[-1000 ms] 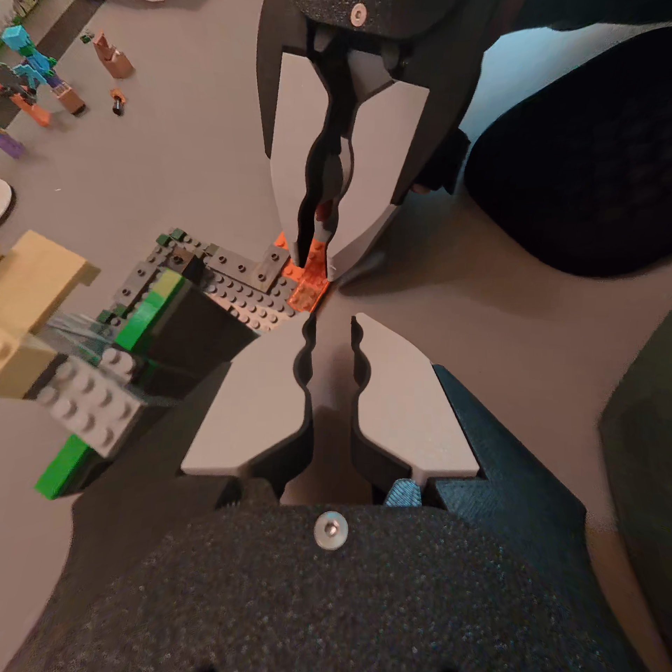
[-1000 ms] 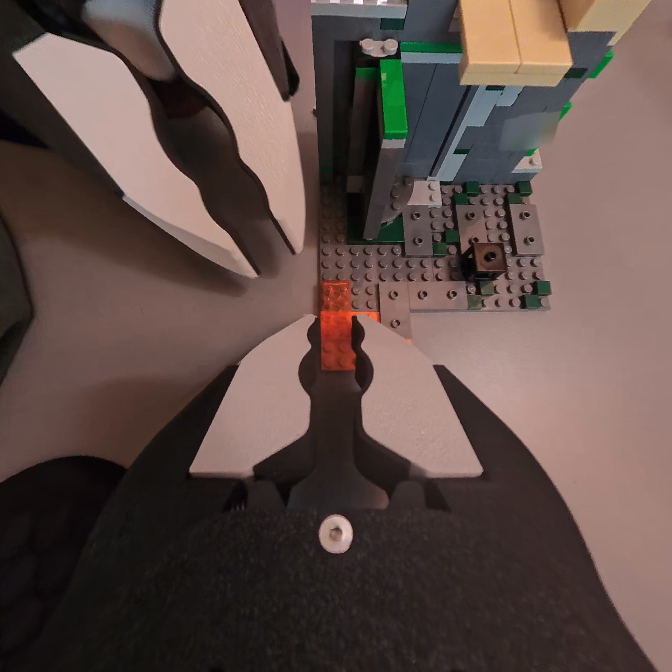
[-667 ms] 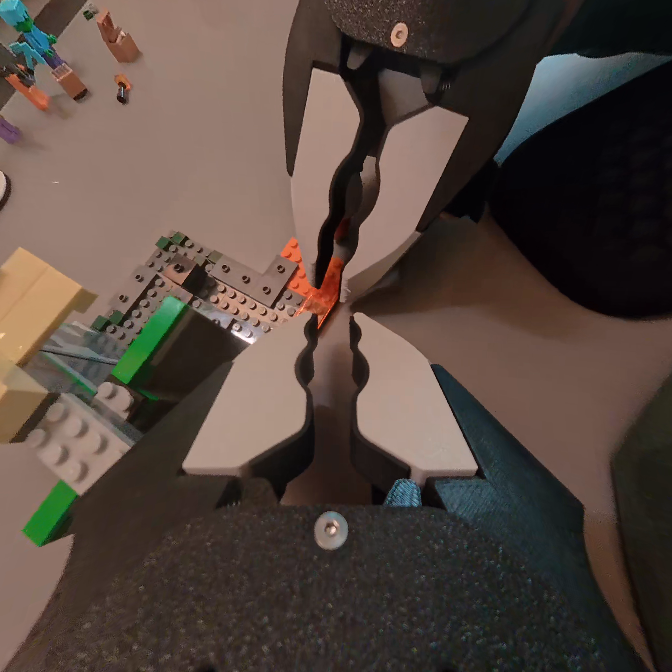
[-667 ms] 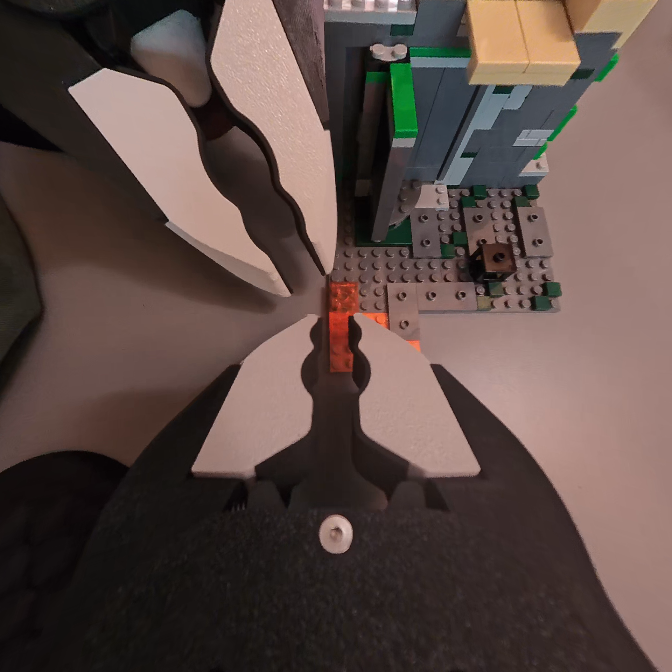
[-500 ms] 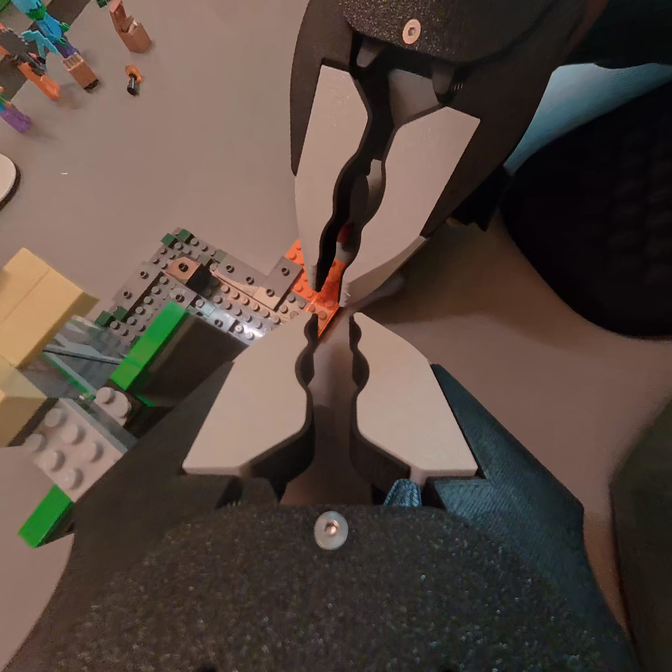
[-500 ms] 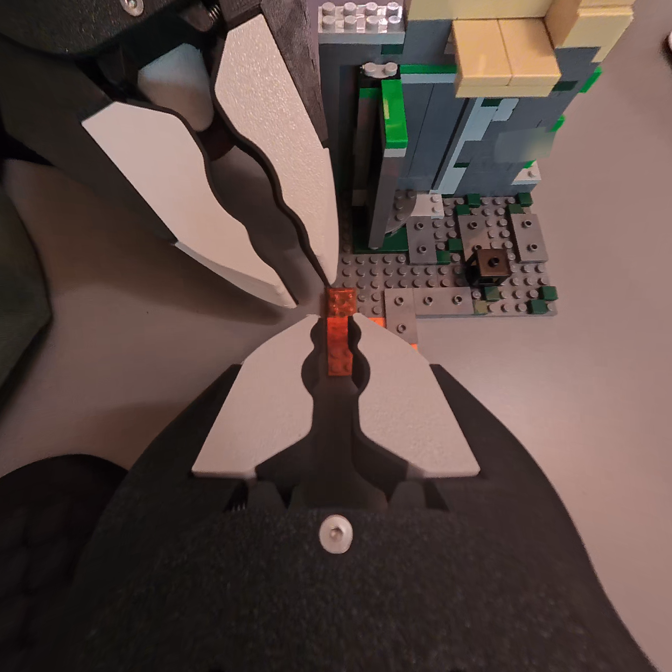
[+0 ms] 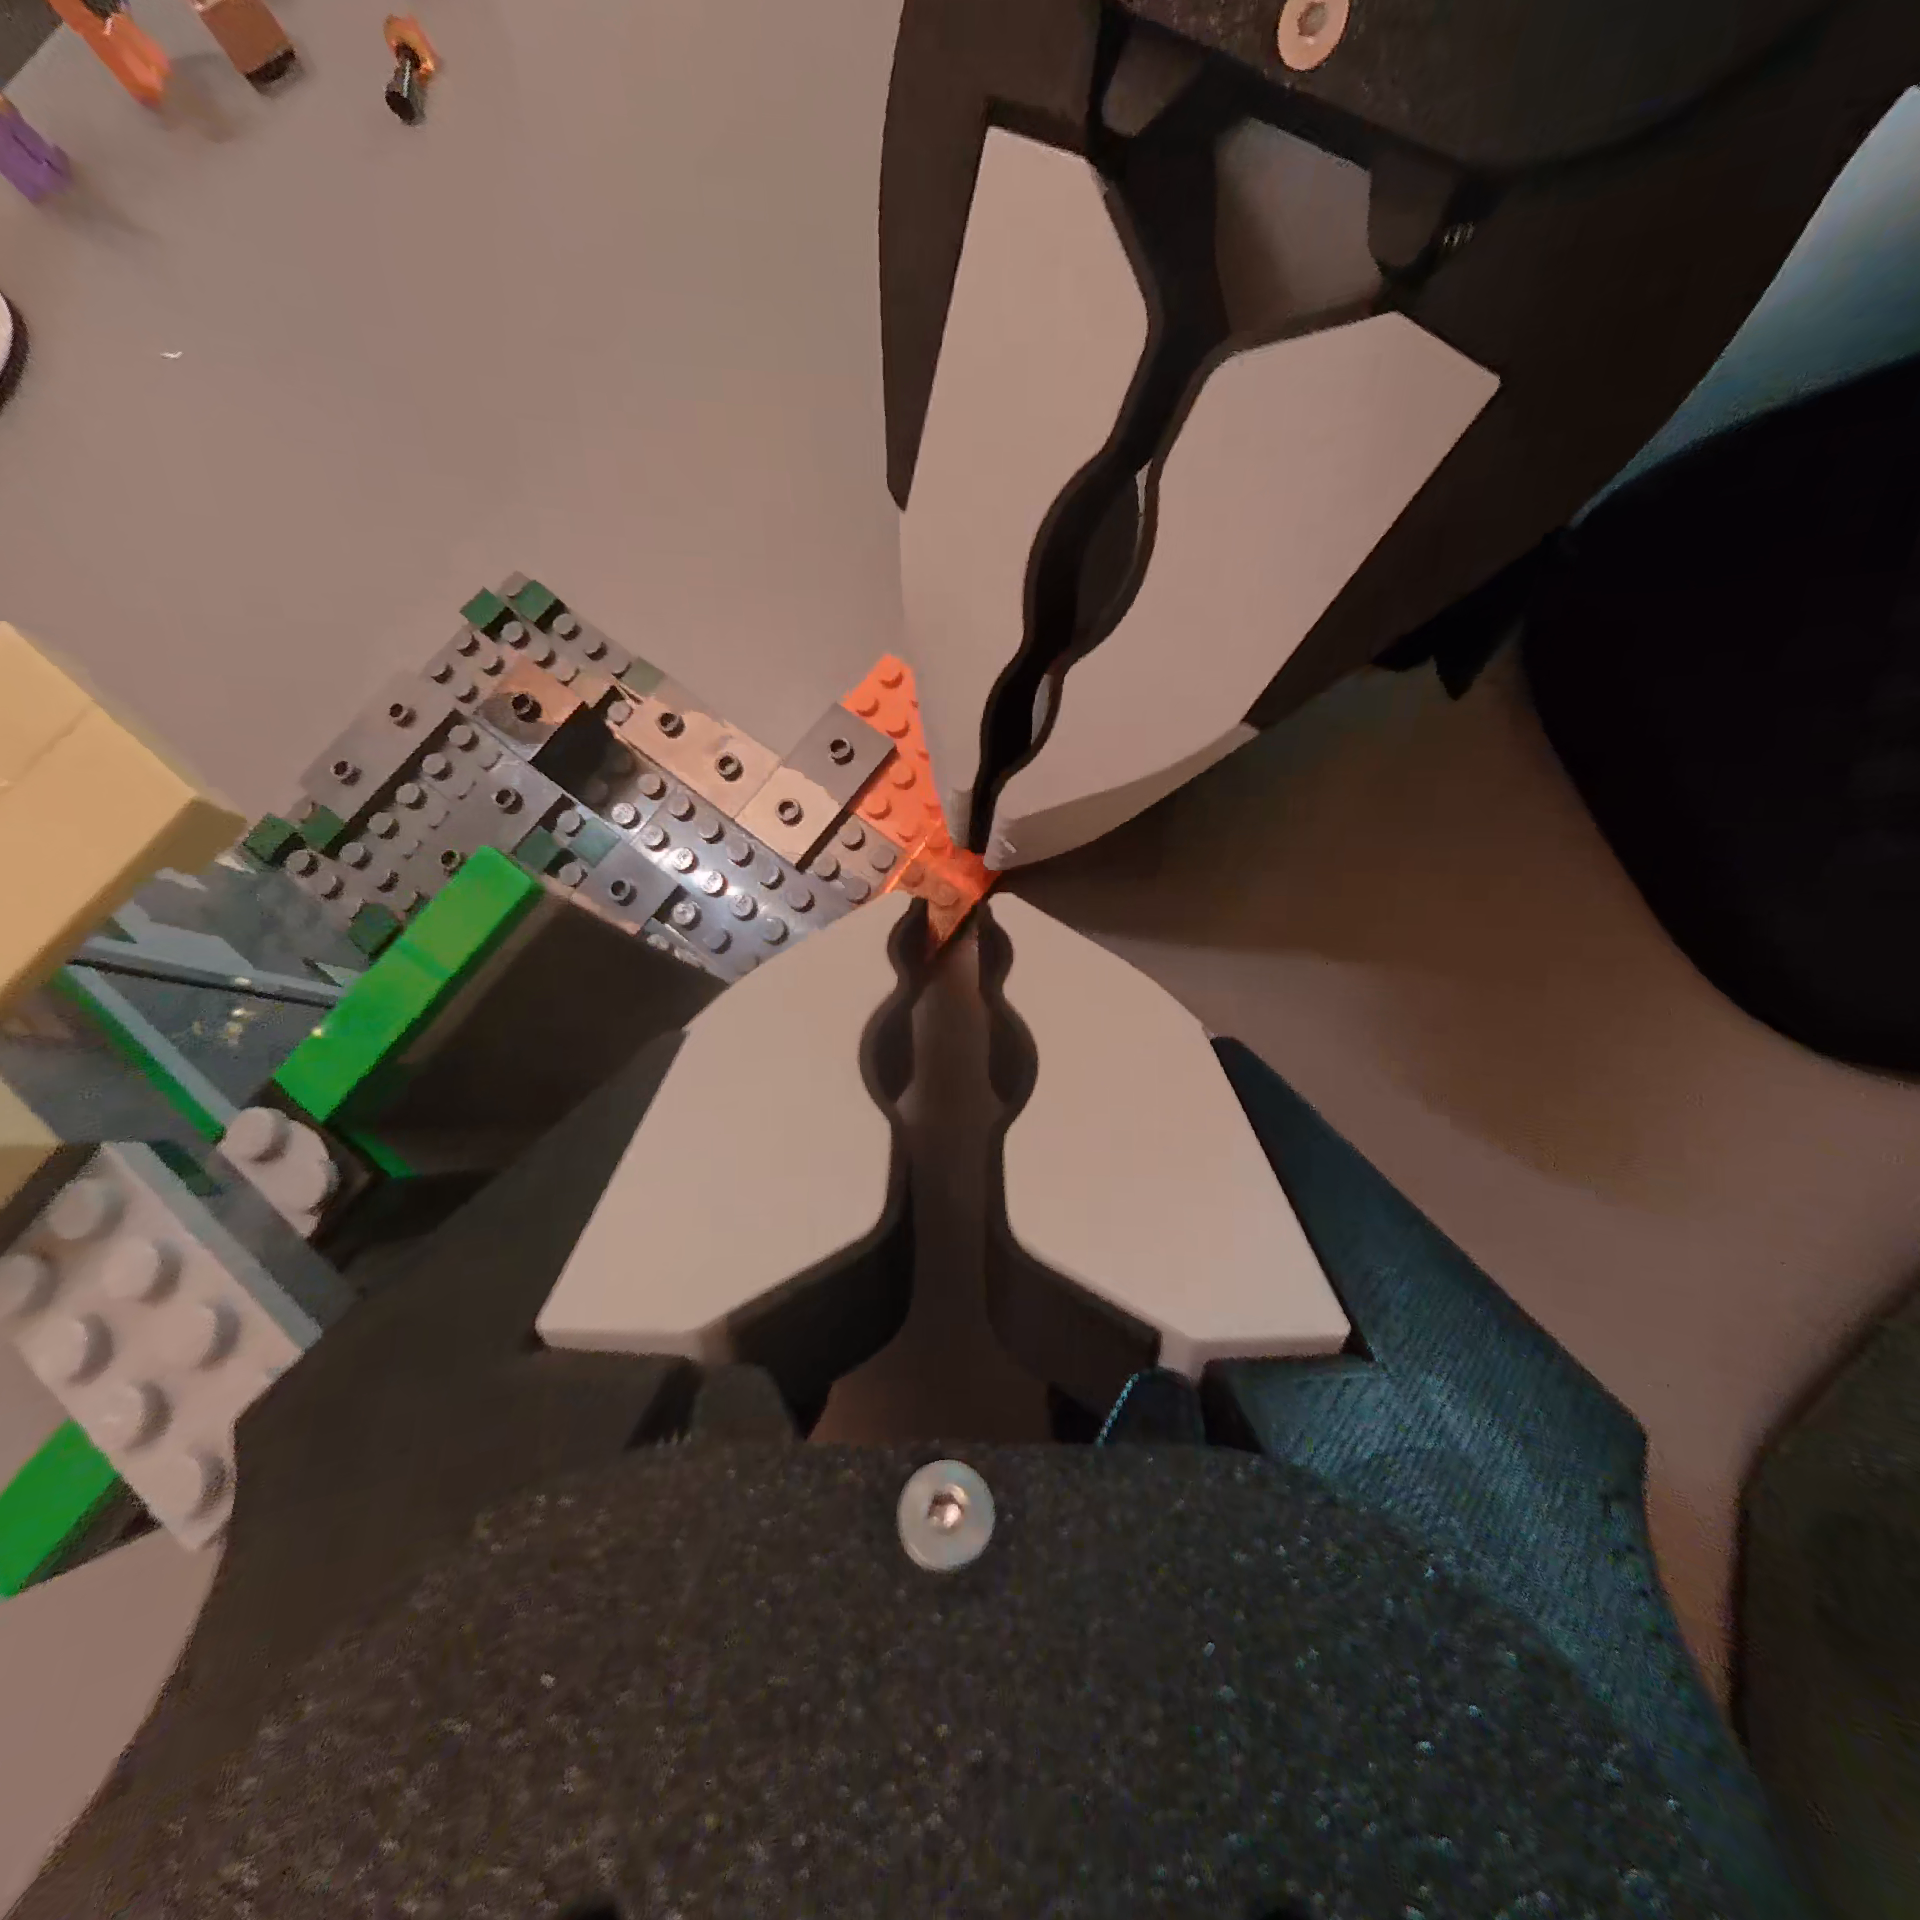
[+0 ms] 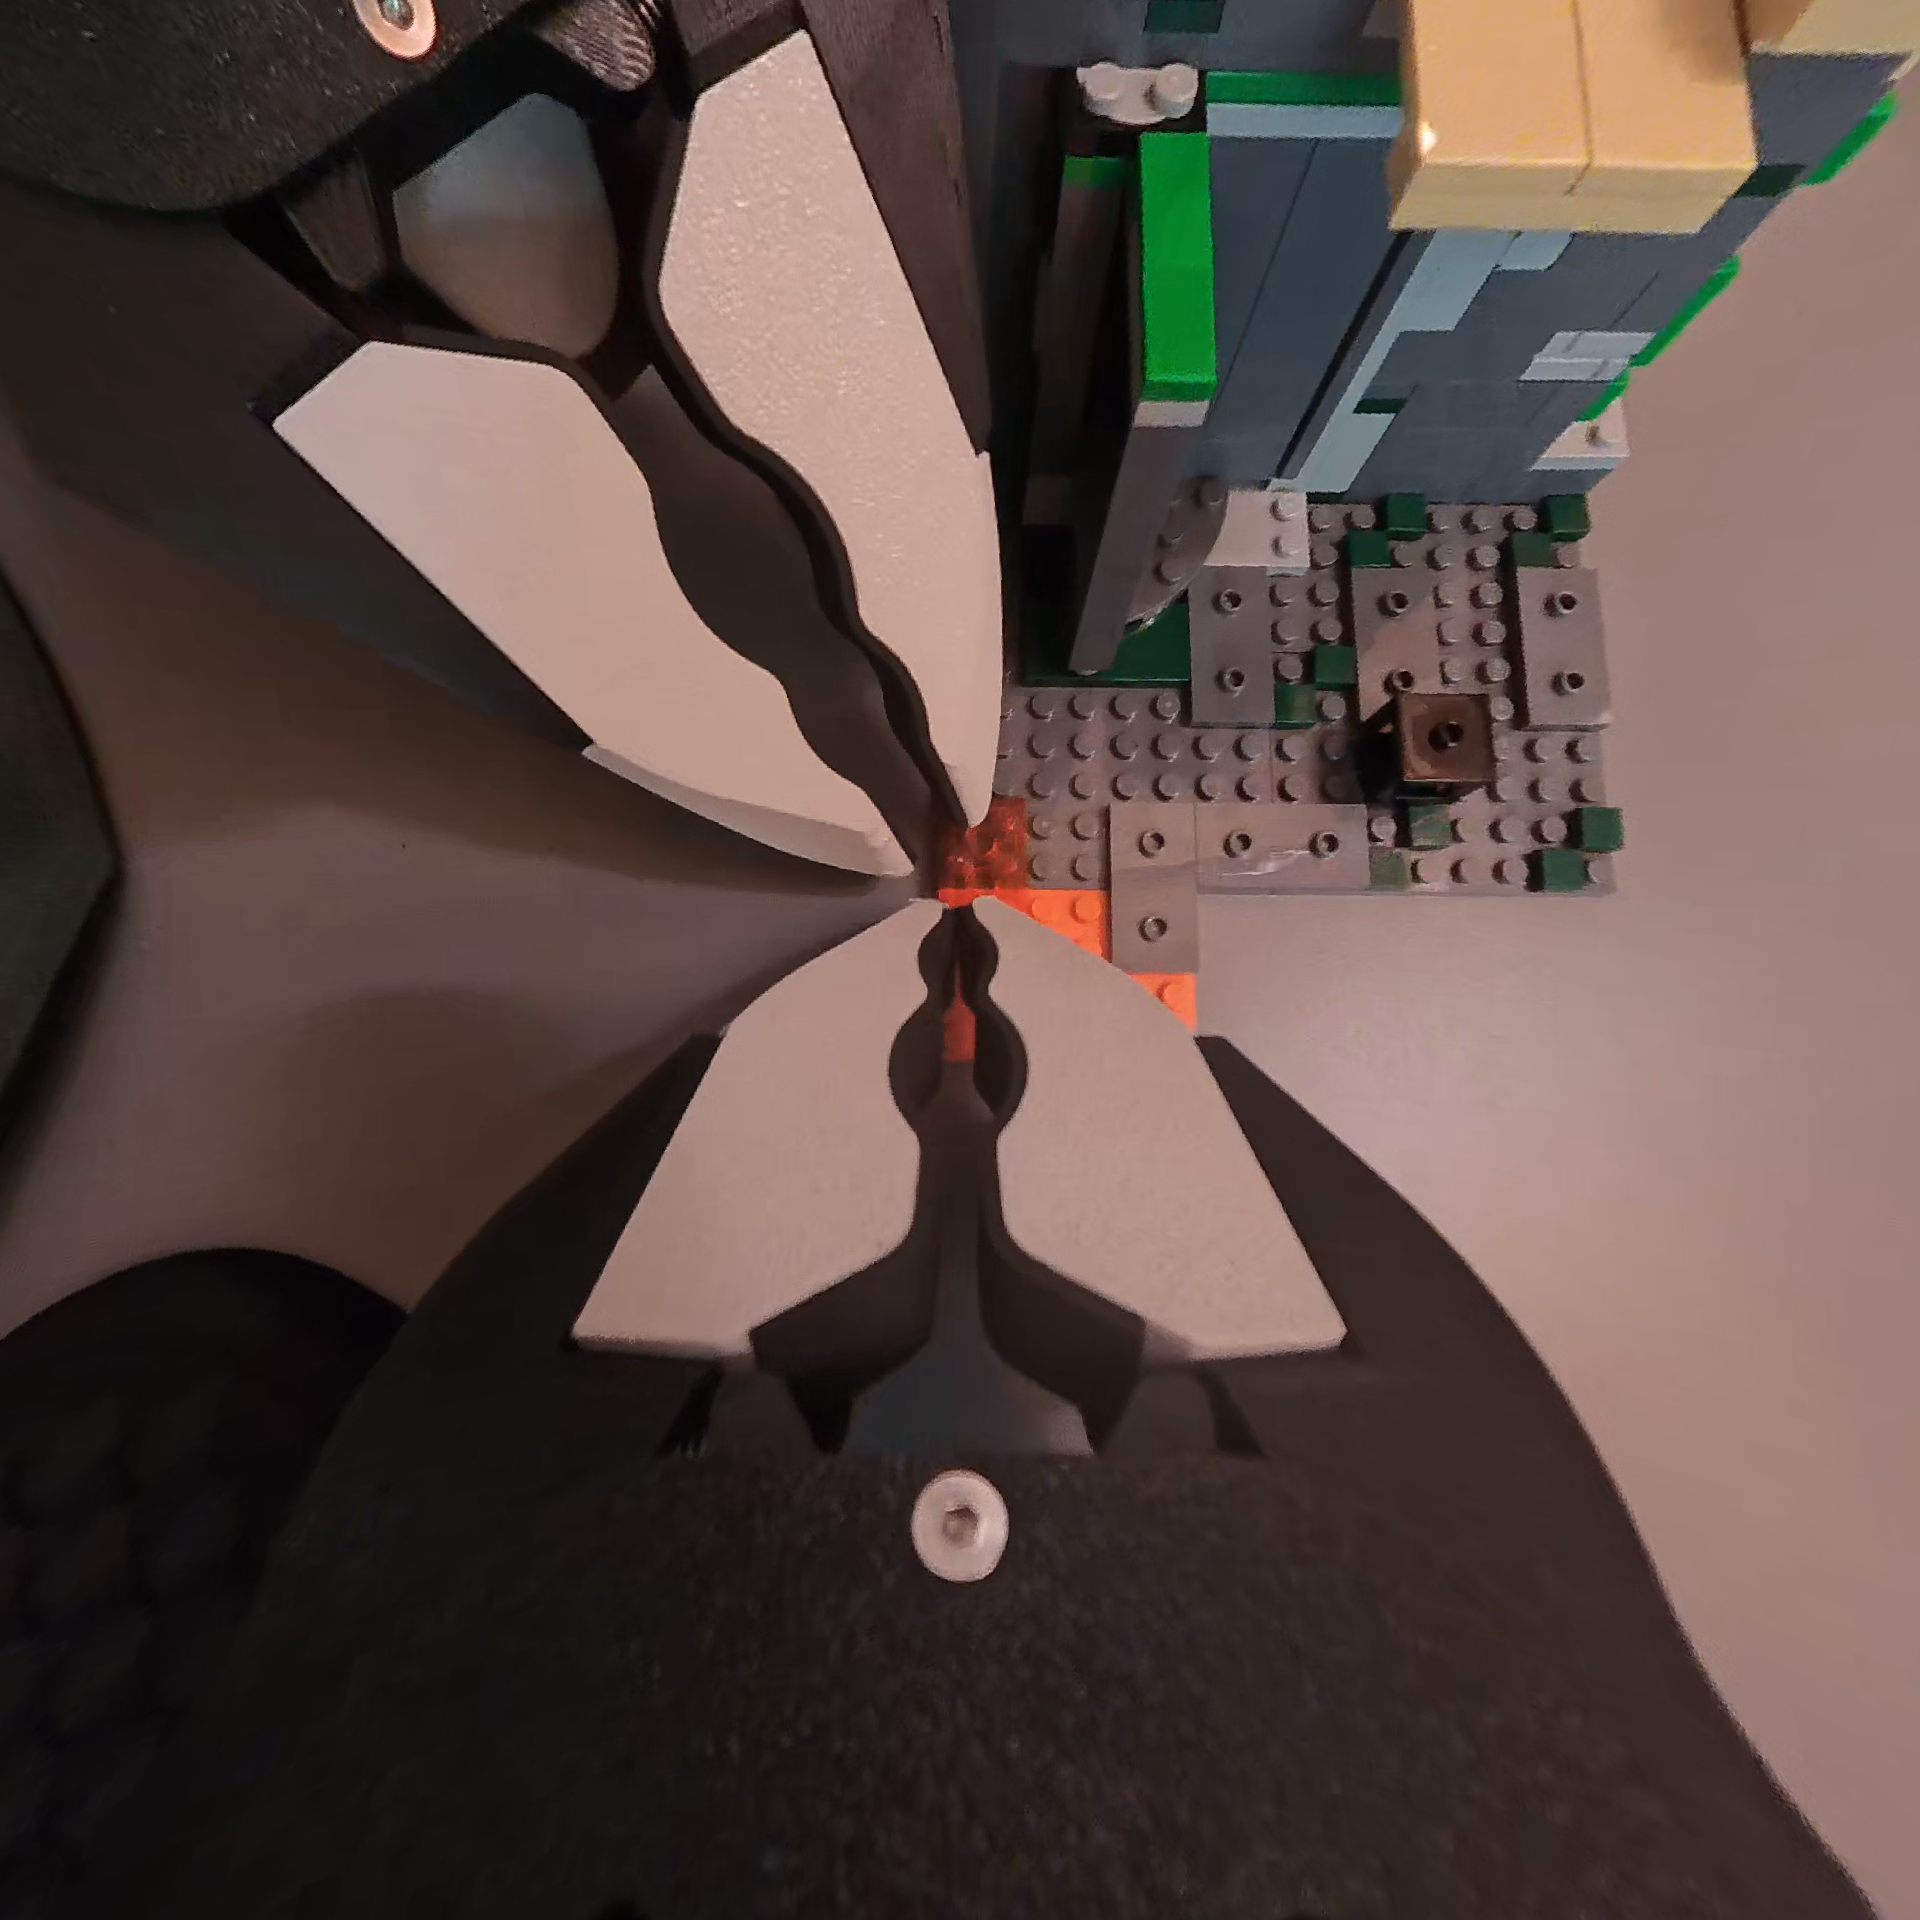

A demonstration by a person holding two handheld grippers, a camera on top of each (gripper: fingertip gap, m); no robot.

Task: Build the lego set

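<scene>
A grey studded baseplate [image 7: 707, 862] [image 8: 1143, 769] carries a tall grey, green and tan tower [image 8: 1351, 364] [image 7: 416, 987]. Orange plates [image 7: 902, 758] [image 8: 1070, 914] sit at the baseplate's near corner, with a clear orange plate [image 8: 987, 847] on top. My left gripper [image 7: 945, 920] is shut, its tips down at that orange corner; it also shows in the right wrist view [image 8: 920, 847]. My right gripper [image 8: 956, 914] is shut too and meets it tip to tip from the opposite side; it shows in the left wrist view [image 7: 987, 842]. Orange shows through the gap between the right fingers.
Small figures and loose pieces [image 7: 405, 78] lie on the grey table at the far left, with a purple piece [image 7: 36, 166]. A large dark object [image 7: 1766, 727] sits to the right of the grippers. The tower stands close beside the left gripper. The tips of both grippers are at nearly the same place.
Both grippers have come down and closed in on the orange corner until their tips nearly touch. Both jaws have narrowed from a wider gap. The orange plate the right gripper carried now lies at the baseplate.
</scene>
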